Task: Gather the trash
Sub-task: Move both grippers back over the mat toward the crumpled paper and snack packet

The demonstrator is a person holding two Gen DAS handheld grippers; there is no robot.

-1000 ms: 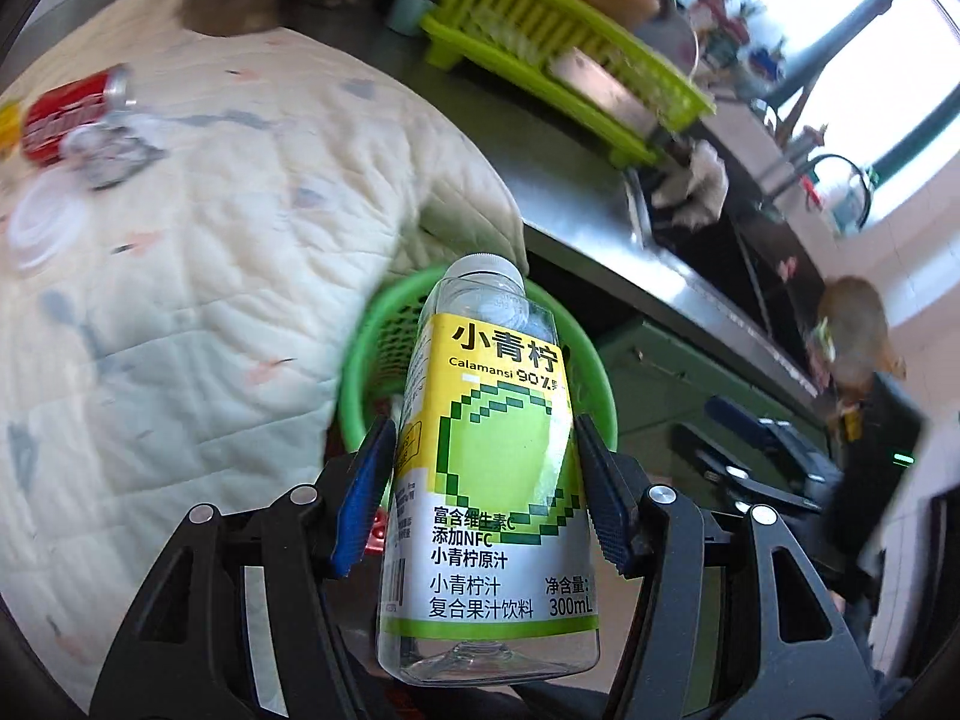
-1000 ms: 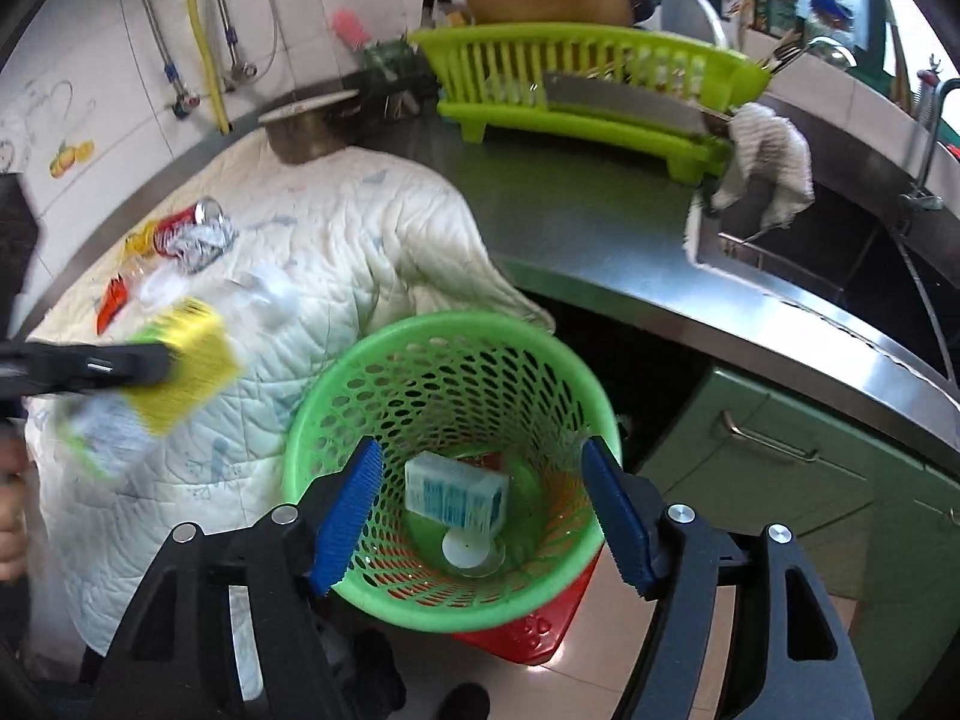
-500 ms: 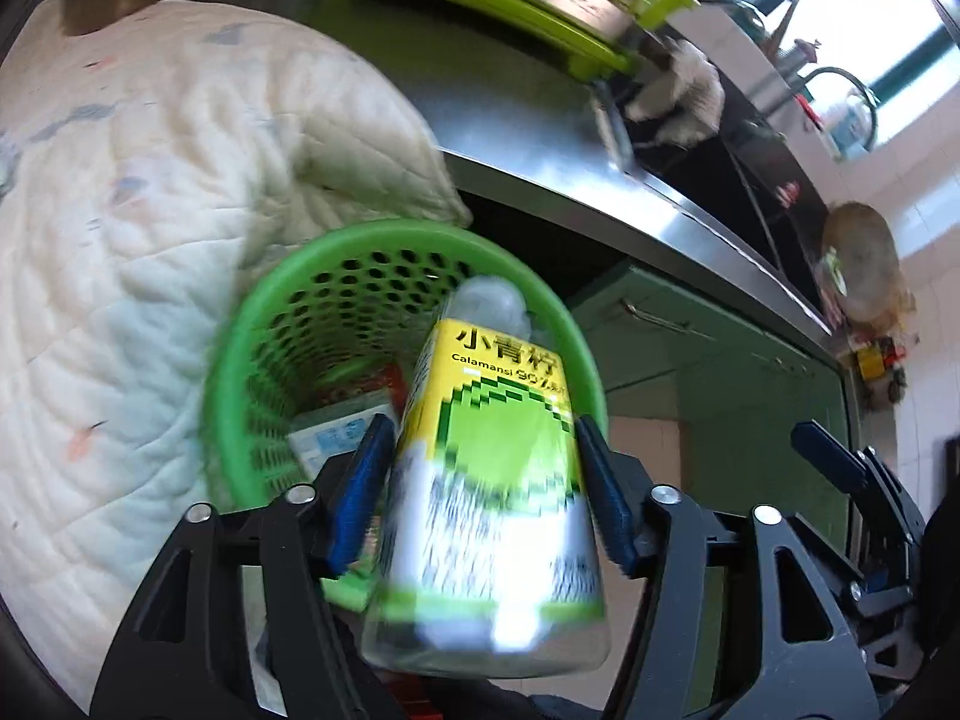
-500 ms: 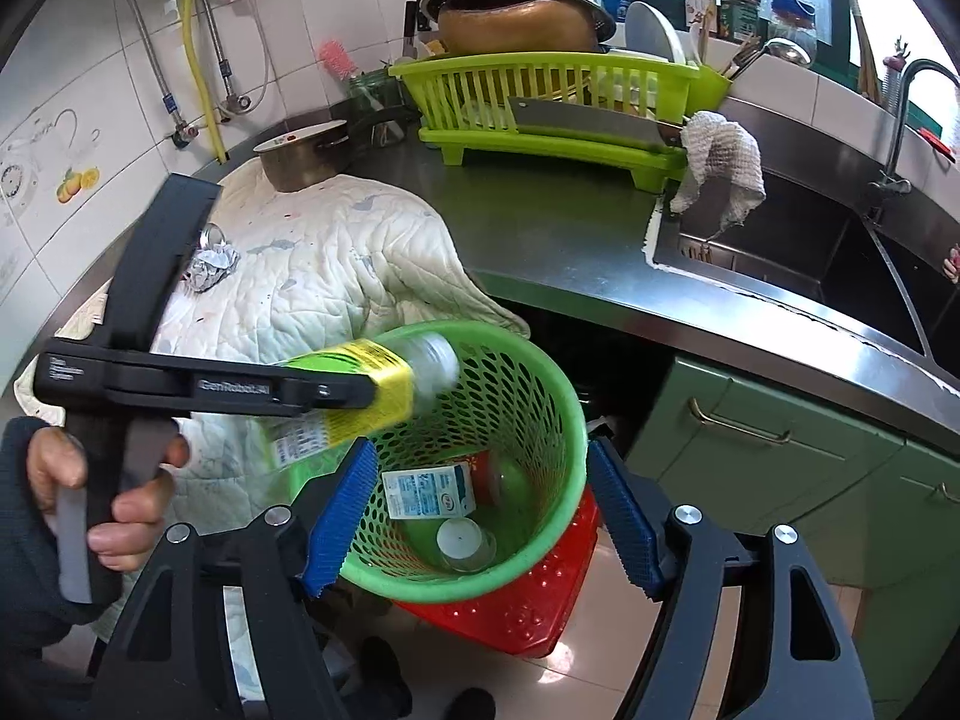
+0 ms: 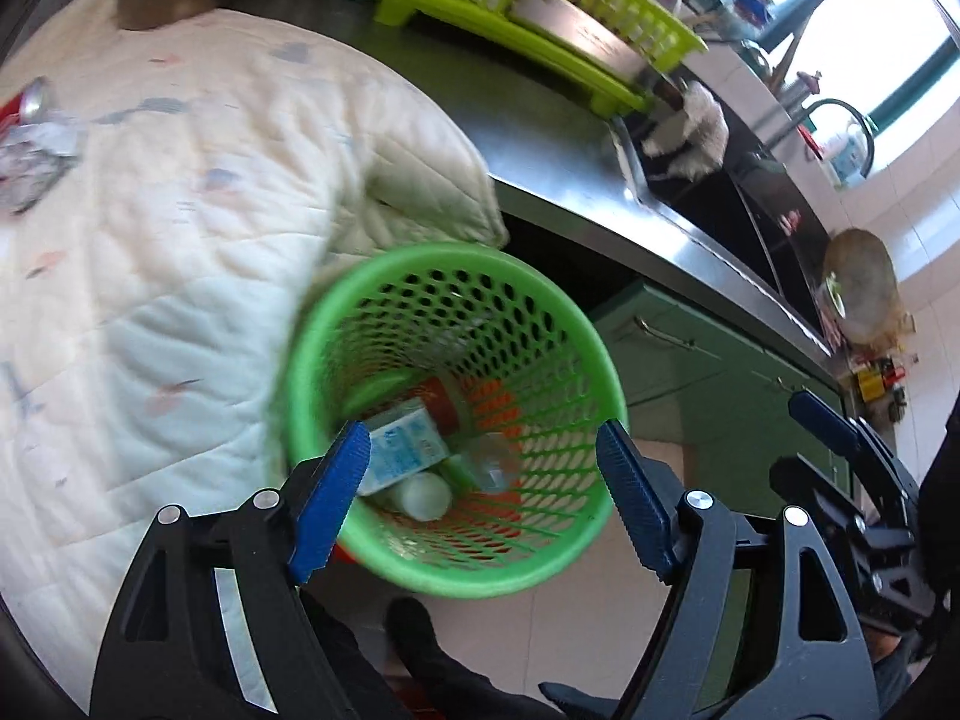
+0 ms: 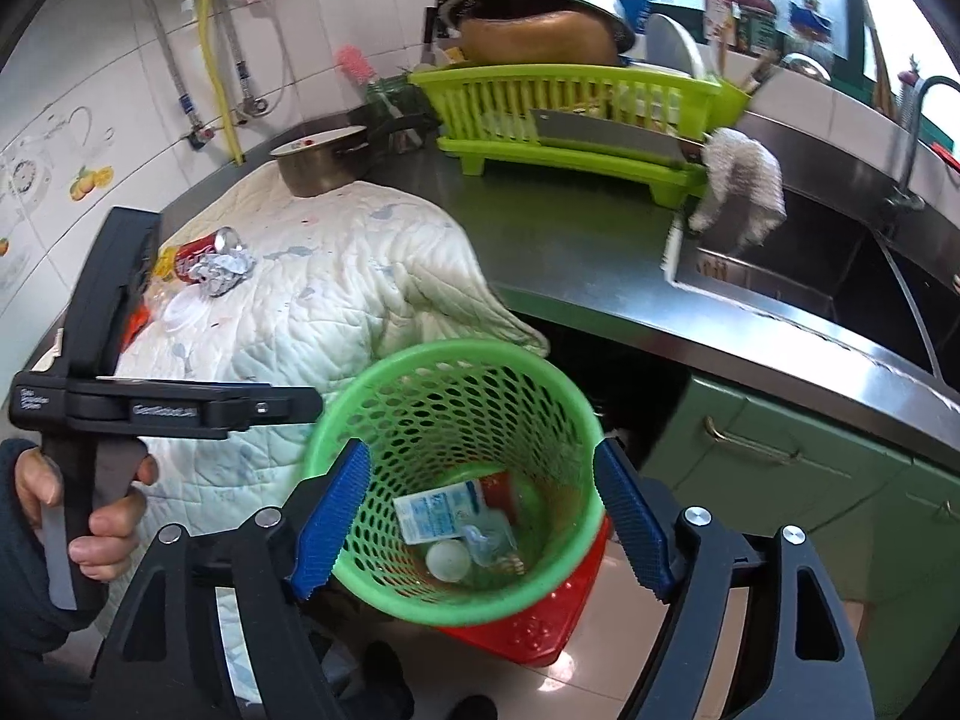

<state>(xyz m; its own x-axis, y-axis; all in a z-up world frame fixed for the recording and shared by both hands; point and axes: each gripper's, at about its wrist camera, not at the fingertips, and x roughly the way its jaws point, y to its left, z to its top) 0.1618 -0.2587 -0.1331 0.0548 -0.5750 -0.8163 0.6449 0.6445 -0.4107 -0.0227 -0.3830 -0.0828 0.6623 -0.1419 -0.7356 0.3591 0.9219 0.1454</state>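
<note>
A green mesh waste basket point(image 5: 540, 300) stands on the floor beside the quilt-covered counter; it also shows in the right wrist view point(image 6: 384, 384). Inside lie a white and blue carton point(image 5: 405, 447), a clear bottle point(image 5: 492, 462) and a white lid point(image 6: 447, 558). My left gripper point(image 5: 483, 510) is open and empty above the basket. My right gripper point(image 6: 480, 525) is open and empty, also above the basket. A crushed red can point(image 6: 192, 252) and crumpled foil point(image 6: 225, 270) lie on the quilt point(image 6: 312, 312).
A steel counter point(image 6: 570, 240) carries a lime dish rack point(image 6: 576, 114), a pot point(image 6: 324, 162) and a sink point(image 6: 840, 276) with a white cloth point(image 6: 741, 186). Green cabinet doors point(image 6: 780, 456) stand below. A red dustpan point(image 6: 540, 618) lies under the basket.
My left gripper opened and let go of the yellow-labelled juice bottle, which dropped into the green basket. The right gripper stayed open over the basket.
</note>
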